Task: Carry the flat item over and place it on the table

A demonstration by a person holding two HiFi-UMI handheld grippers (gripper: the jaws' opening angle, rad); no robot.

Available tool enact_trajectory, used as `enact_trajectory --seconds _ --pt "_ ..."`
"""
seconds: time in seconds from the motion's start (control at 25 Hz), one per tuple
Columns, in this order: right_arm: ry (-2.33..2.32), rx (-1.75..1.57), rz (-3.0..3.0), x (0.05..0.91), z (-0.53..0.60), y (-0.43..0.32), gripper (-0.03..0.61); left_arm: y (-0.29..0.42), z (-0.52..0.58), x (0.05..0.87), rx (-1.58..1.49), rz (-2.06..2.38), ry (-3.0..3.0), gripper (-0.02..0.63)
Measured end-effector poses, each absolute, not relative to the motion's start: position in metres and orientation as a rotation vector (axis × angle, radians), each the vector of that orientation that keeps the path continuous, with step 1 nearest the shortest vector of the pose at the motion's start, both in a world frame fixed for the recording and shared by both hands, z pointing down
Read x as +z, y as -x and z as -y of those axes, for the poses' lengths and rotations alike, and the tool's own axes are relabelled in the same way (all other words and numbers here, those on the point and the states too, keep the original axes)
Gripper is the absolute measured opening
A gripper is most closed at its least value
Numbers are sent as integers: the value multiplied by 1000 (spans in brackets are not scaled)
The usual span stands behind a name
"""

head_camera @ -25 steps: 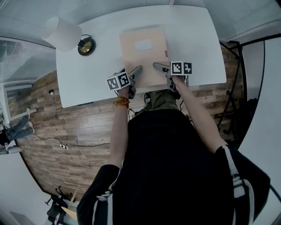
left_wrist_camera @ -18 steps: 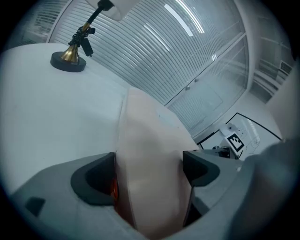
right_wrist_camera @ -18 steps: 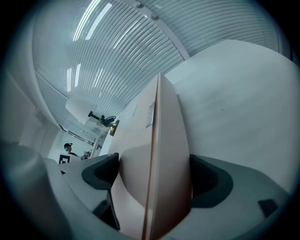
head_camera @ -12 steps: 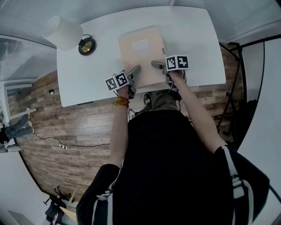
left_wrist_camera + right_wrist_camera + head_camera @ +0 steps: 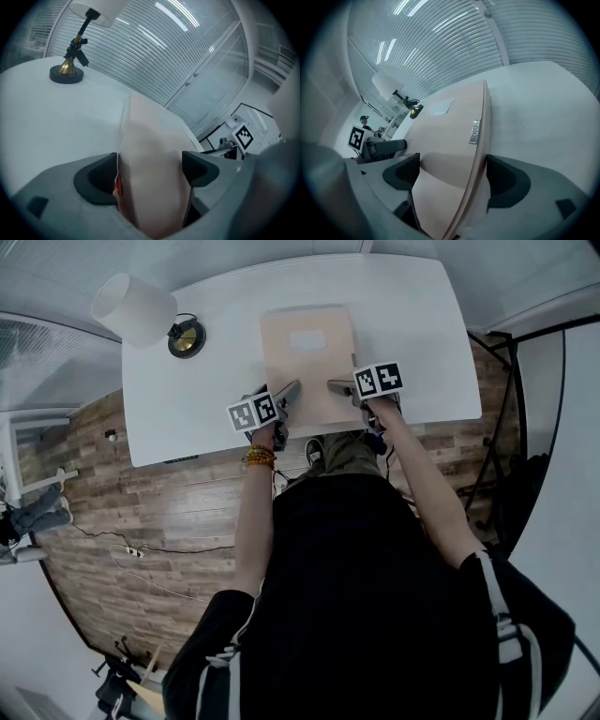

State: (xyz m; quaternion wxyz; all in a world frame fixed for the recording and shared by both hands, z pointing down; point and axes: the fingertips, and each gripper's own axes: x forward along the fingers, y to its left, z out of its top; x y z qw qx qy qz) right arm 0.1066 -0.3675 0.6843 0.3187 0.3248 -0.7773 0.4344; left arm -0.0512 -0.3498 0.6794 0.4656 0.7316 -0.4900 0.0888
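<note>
Folder (image 5: 307, 348): on or just above the tabletop (image 5: 422, 324), at its front edge.
Left claw (image 5: 292, 390): clamps the near edge.
Right claw (image 5: 336, 385): likewise.
Remaining: probably only settling and release.

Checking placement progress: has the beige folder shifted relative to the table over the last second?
Yes, slightly. Judged against the table's far edge, the folder has turned a little clockwise, with its far right corner drawing nearer the person.
</note>
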Motion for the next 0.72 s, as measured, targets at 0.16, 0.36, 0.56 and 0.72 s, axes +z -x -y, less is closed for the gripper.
enact_trajectory --seconds 0.16,0.36,0.56,0.72 --pt "-758 1106 2036 681 349 -115 408 46 323 668 376 1114 -1877 448" --pt "-717 1118 2048 686 335 -118 408 47 305 672 392 1099 -1858 408" --pt "-725 1101 2027 690 339 -119 408 45 311 679 446 1129 -1848 371" --pt "-730 1124 2015 694 352 -118 408 46 325 683 456 1134 -1845 370"
